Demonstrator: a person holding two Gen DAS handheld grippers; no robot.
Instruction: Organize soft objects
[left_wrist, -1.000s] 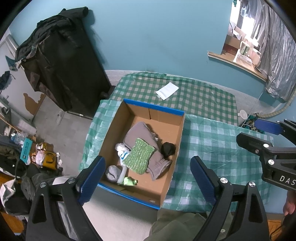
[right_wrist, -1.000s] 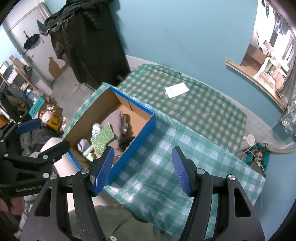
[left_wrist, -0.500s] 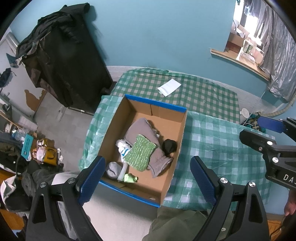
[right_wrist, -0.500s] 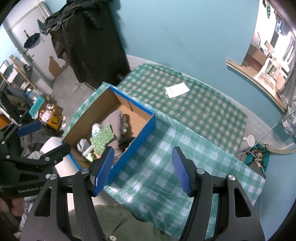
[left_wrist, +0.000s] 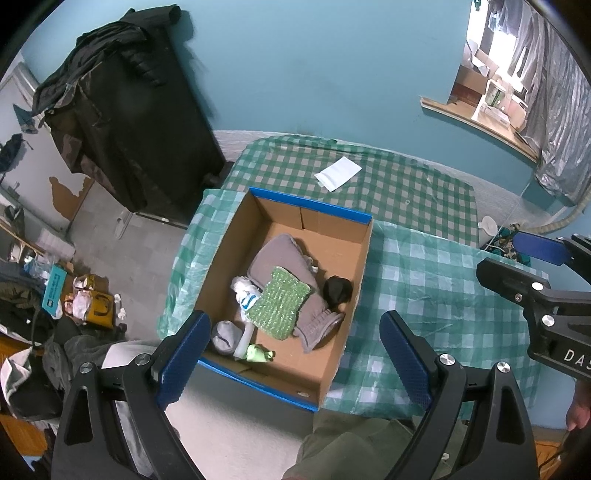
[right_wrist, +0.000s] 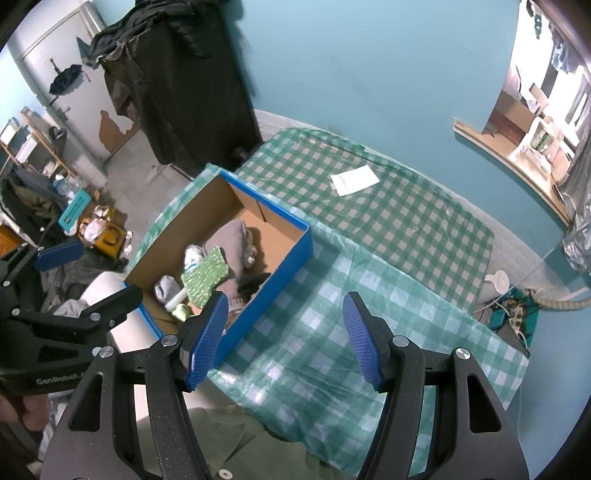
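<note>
An open cardboard box with blue outer walls sits on the checked table. Inside lie a grey cloth, a green knitted piece on top of it, a black bundle, a white sock, a rolled grey sock and a small light-green item. My left gripper hovers high above the box's near end, open and holding nothing. My right gripper hangs open over the tablecloth just right of the box's blue wall, also with nothing in it.
A white paper lies on the green checked tablecloth beyond the box. A dark coat-draped cabinet stands at the back left, and bags and clutter cover the floor on the left. A person's olive-clad lap is below.
</note>
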